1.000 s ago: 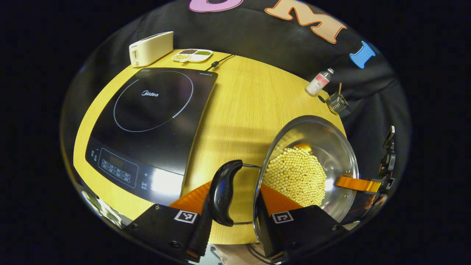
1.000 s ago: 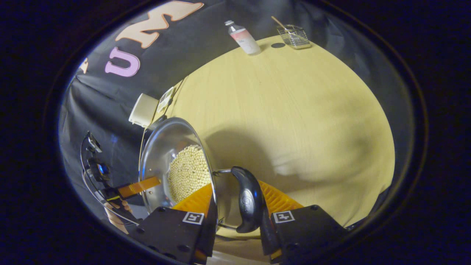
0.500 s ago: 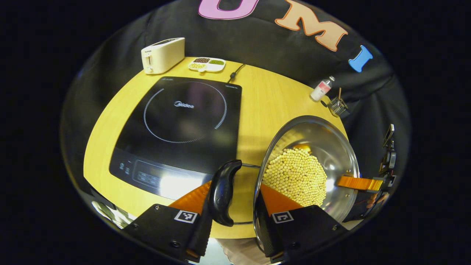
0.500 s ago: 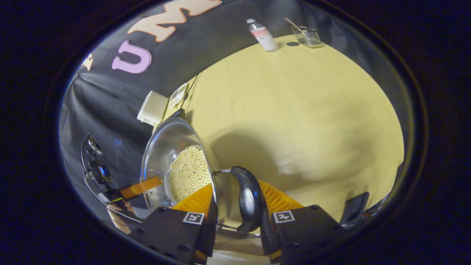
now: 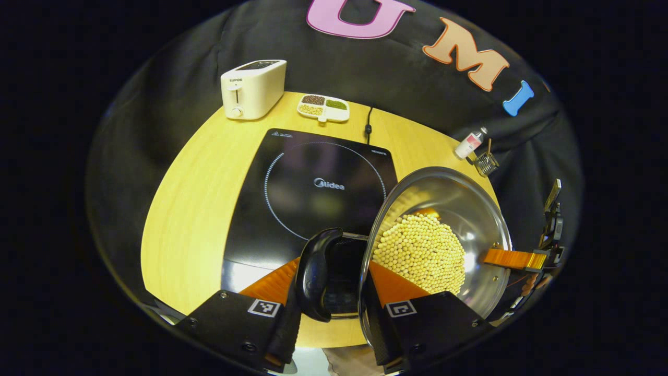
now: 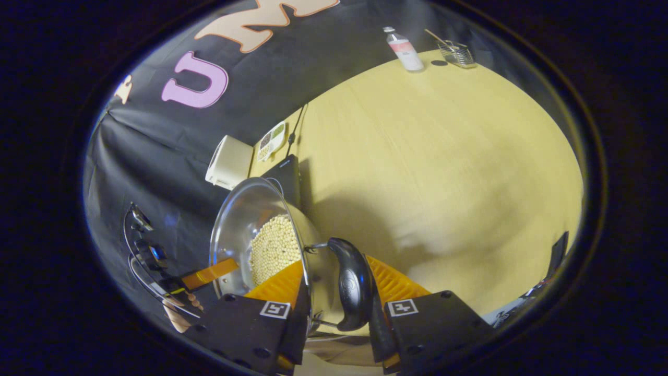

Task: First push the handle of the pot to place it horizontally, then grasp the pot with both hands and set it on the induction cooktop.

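Note:
A steel pot [image 5: 469, 209] holding pale yellow beans [image 5: 420, 250] hangs in the air between both grippers. My left gripper [image 5: 334, 266] is shut on its black side handle [image 5: 311, 279], one finger outside the handle and one inside the rim. Under that handle lies the black induction cooktop [image 5: 313, 177]. In the right gripper view, my right gripper [image 6: 334, 263] is shut the same way on the pot's [image 6: 242, 219] other black handle [image 6: 352, 284]. A corner of the cooktop [image 6: 287, 175] shows behind the pot. Each view also shows the opposite gripper's finger at the far rim.
On the round wooden table [image 5: 193, 198], a cream toaster [image 5: 253, 89] and a divided dish of beans [image 5: 323, 108] stand behind the cooktop. A small bottle [image 5: 469, 143] and a wire basket [image 5: 485, 164] sit at the far right edge. A power cord [image 5: 368, 122] runs off the back.
Both grippers have carried the pot sideways toward the cooktop. The cooktop, off to the left before, now lies under the left handle. Both grips are unchanged.

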{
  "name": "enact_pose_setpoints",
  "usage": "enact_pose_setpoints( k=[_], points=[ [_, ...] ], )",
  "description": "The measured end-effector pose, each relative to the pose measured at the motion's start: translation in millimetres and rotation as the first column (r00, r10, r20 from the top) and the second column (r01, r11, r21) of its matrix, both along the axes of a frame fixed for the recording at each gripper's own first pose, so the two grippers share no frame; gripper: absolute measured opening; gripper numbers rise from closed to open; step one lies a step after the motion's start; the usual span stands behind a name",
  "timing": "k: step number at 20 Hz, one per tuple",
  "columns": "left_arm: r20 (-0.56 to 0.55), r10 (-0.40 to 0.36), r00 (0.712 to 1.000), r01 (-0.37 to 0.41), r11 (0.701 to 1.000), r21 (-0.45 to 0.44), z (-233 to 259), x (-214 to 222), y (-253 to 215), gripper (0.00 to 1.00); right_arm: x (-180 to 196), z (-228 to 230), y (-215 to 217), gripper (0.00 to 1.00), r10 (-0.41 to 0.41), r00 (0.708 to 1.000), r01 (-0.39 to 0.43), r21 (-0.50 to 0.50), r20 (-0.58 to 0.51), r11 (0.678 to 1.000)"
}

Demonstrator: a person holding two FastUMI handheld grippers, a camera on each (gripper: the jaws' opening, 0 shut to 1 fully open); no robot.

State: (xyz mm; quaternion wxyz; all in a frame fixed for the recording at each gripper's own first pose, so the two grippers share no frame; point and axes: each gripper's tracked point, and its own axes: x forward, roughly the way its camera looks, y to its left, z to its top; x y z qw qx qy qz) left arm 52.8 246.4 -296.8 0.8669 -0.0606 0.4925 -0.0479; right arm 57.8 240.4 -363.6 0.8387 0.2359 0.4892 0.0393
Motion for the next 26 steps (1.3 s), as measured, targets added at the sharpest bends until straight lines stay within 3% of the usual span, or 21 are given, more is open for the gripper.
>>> enact_pose_setpoints(
  k=[6,7,12,15,16,19,20,21,24,25,26],
  points=[
    [0.019,0.004,1.0,-0.004,1.0,0.009,-4,30,43,0.6,36,-8,43,0.46,-0.017,0.998,0.018,-0.023,0.059,1.0],
    [0.026,0.005,1.0,-0.005,1.0,0.017,-4,35,49,0.59,43,-12,50,0.53,-0.024,0.997,0.025,-0.018,0.067,1.0],
    [0.071,-0.01,0.997,0.004,0.997,0.08,-4,62,77,0.59,70,-30,79,0.53,-0.05,0.994,0.049,0.011,0.093,0.999],
    [0.105,-0.017,0.994,0.005,0.993,0.114,-3,80,91,0.58,86,-37,90,0.53,-0.07,0.992,0.067,0.027,0.109,0.997],
    [0.116,-0.017,0.993,0.002,0.992,0.123,-4,86,94,0.58,91,-40,95,0.45,-0.078,0.99,0.075,0.03,0.113,0.997],
    [0.148,-0.018,0.989,-0.003,0.99,0.139,-4,101,105,0.59,106,-42,106,0.45,-0.085,0.987,0.083,0.022,0.139,0.996],
    [0.154,-0.016,0.988,-0.005,0.99,0.139,-6,106,108,0.58,111,-43,108,0.52,-0.087,0.985,0.085,0.021,0.15,0.996],
    [0.16,-0.014,0.987,-0.008,0.991,0.136,-7,110,110,0.59,115,-44,109,0.45,-0.088,0.984,0.086,0.02,0.153,0.996],
    [0.162,-0.022,0.987,-0.002,0.99,0.141,-6,111,112,0.58,120,-48,111,0.45,-0.092,0.984,0.09,0.025,0.153,0.996],
    [0.169,-0.025,0.985,0.001,0.99,0.141,-9,118,112,0.6,124,-47,112,0.52,-0.101,0.98,0.098,0.027,0.171,0.995],
    [0.169,-0.025,0.985,0.001,0.99,0.141,-12,122,112,0.59,127,-47,110,0.53,-0.103,0.979,0.1,0.026,0.175,0.995]
  ],
)
